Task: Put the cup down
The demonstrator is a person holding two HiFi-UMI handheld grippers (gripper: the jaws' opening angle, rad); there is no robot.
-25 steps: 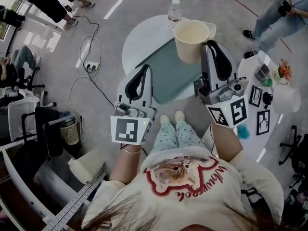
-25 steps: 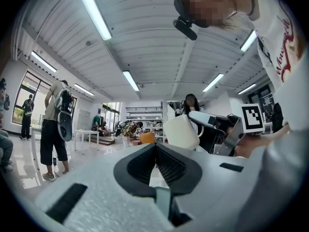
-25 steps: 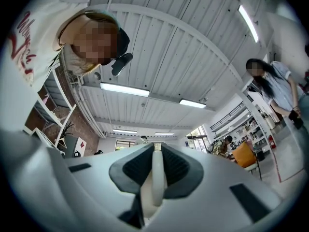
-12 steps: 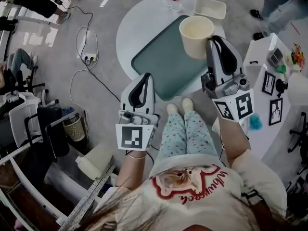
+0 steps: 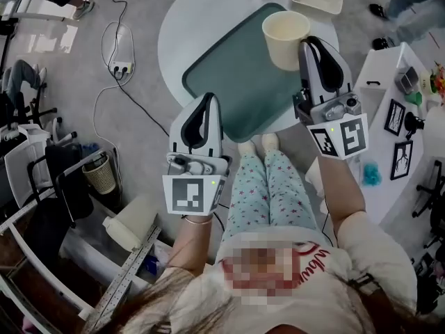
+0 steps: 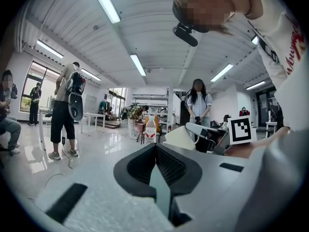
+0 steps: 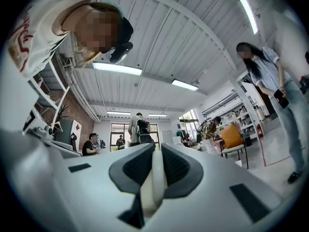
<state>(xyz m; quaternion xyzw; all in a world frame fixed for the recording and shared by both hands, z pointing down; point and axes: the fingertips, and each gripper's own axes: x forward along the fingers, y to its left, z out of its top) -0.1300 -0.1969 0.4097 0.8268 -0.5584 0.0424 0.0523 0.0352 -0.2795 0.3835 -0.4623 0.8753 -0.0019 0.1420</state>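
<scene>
Grey floor, a round white table (image 5: 174,40) bearing a green tray (image 5: 236,82); the cup was not yet set down.
The left gripper (image 5: 207,97) hung by the tray's near edge, jaws pressed together on nothing. The right gripper (image 5: 306,45) pinched the upright cream cup (image 5: 285,37) by its wall over the tray's far right corner. The next move, by judgement, was to lower the cup until it rested, then part the jaws.

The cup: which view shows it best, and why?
The head view: the whole cup shows, mouth open, gripped at its rim by the right tool. The right gripper view shows only a strip of its wall between the jaws; the left gripper view shows its side, small.
</scene>
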